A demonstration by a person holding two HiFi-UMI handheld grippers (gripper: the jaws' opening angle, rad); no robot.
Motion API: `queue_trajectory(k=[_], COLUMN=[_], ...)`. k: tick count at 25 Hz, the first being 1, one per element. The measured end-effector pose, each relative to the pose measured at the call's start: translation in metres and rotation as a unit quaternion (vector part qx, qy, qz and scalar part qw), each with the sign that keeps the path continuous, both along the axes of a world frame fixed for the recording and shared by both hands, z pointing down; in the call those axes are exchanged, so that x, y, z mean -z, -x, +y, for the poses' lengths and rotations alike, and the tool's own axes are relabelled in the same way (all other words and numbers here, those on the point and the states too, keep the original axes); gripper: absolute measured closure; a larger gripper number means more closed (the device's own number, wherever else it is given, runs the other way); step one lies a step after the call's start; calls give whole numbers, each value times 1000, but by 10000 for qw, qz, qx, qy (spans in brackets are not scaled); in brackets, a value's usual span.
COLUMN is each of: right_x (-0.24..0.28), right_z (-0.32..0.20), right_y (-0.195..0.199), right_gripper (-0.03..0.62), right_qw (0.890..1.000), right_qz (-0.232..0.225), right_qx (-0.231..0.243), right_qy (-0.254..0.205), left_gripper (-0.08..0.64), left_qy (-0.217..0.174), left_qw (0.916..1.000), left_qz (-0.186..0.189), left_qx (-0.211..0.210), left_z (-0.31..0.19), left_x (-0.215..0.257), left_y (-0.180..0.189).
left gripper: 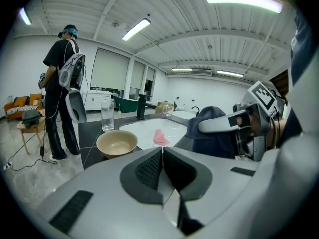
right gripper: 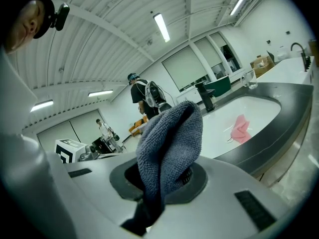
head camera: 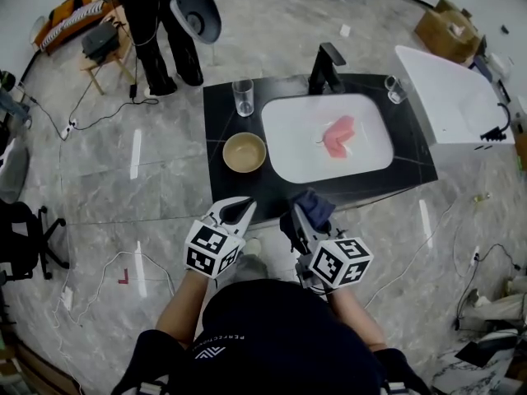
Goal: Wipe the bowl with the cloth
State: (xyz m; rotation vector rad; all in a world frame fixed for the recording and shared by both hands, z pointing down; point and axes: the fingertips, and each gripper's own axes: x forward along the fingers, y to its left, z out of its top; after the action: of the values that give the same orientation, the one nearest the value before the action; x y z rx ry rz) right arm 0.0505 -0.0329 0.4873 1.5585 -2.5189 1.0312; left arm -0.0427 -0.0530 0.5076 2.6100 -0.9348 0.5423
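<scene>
Cloth [right gripper: 169,143] is clenched in the right hand-held gripper [head camera: 298,218], so the left hand-held gripper [left gripper: 162,152], closed on nothing, should open to steady the bowl [head camera: 244,152] before wiping.

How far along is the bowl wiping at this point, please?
Done: the right tool is clamped on the blue-grey cloth. In hand: both tools hang short of the counter; the left tool is shut and empty. Left: the bowl sits beside the sink with nothing touching it, so all the wiping is yet to do.
</scene>
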Motion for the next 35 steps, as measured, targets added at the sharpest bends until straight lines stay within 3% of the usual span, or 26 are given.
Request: queue_trajectory(k=[9, 12, 19, 30, 33, 35], right_x=[-2, -6, -13, -20, -23, -25], right_z=[-42, -53, -73, -94, -99, -103], right_y=[23, 28, 32, 35, 35, 34], right_gripper=[534, 534, 534, 534, 534, 534], right_qw=[9998, 9997, 9984, 9979, 9981, 9980], right_qz=[-8, 52, 40, 43, 26, 19], right_qx=[-92, -122, -395, -283, -123, -15], right_qy=[148, 223, 412, 589, 606, 627], left_gripper=[548, 466, 431, 391, 378, 374], left_qy=[172, 186, 115, -174, -252, -198], left_qw=[9996, 9993, 9980, 9858, 9815, 9837], left_qz=[5, -45, -269, -1181, -1474, -1445], left_qx=[-231, -309, -560, -1182, -1200, -1049], left_z=[-40, -53, -73, -85, -88, -91], left_x=[-8, -13, -24, -37, -43, -45], left_y=[21, 26, 36, 36, 34, 34])
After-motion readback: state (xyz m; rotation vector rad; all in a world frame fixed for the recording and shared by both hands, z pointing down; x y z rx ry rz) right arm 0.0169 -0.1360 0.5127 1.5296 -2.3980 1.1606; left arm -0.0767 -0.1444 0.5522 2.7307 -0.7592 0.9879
